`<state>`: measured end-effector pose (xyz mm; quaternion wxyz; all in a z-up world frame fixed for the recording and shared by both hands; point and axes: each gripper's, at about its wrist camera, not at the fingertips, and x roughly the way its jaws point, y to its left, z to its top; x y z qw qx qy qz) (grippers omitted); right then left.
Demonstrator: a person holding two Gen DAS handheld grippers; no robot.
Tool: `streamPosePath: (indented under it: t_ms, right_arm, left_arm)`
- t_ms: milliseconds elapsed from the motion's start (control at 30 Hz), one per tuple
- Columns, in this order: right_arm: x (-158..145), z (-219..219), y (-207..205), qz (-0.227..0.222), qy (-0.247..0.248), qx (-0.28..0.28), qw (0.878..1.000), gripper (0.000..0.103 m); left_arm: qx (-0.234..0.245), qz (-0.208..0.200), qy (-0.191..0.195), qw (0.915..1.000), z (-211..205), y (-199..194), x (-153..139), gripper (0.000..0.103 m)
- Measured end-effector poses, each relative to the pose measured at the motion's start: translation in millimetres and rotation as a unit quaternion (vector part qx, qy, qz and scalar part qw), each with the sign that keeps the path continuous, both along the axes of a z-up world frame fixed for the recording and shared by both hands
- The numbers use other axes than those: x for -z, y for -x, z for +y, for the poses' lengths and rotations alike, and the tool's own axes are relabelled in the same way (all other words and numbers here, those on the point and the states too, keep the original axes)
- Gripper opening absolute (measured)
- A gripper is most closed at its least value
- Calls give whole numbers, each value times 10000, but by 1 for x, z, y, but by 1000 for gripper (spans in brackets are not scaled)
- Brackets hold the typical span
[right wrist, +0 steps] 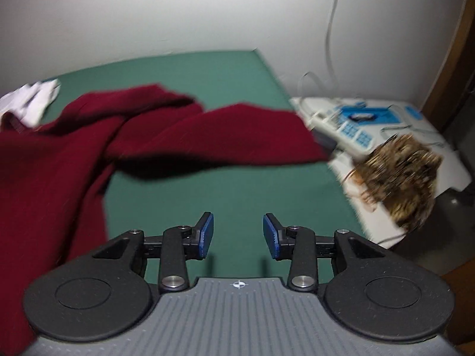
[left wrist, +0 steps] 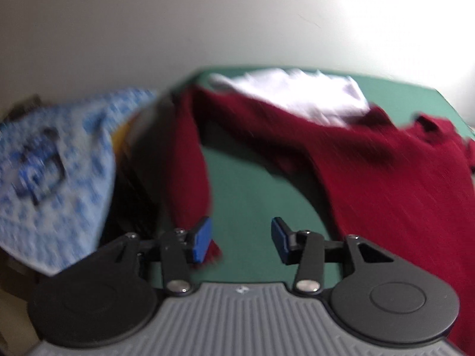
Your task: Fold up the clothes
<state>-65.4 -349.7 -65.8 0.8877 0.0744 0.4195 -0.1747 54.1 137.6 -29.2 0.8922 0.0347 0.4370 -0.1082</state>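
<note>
A dark red long-sleeved garment [left wrist: 386, 172] lies spread and rumpled on the green table [left wrist: 252, 195]. One sleeve [left wrist: 190, 160] runs down to the left finger of my left gripper [left wrist: 241, 237], which is open and empty, with the cuff beside its left pad. In the right wrist view the same garment [right wrist: 74, 148] covers the left of the table [right wrist: 237, 192], with a sleeve [right wrist: 237, 133] stretched to the right edge. My right gripper [right wrist: 238, 234] is open and empty over bare green surface.
A white cloth [left wrist: 297, 95] lies behind the red garment, also at the far left of the right wrist view [right wrist: 32, 101]. A blue patterned cloth [left wrist: 53, 178] hangs left of the table. A white side table holds a blue-buttoned device [right wrist: 356, 121] and a brown tufted thing [right wrist: 400, 178].
</note>
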Motion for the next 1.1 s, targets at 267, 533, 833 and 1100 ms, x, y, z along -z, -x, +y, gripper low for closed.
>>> streamPosePath:
  t_ms: [267, 533, 833, 1100]
  right_arm:
    - [3, 61, 80, 204, -537, -1507, 9869, 41]
    - [24, 68, 112, -410, -973, -1336, 9854, 55]
    - [-13, 68, 127, -1172, -792, -1388, 9802, 7]
    - [-57, 60, 211, -1387, -912, -1918, 9673, 7]
  left_arm:
    - [893, 676, 385, 9930, -40, 128, 18, 66]
    - [847, 766, 506, 9922, -80, 192, 34, 73]
    - [275, -204, 261, 9991, -115, 218, 13, 7]
    - [-147, -713, 378, 9966, -76, 267, -32, 10]
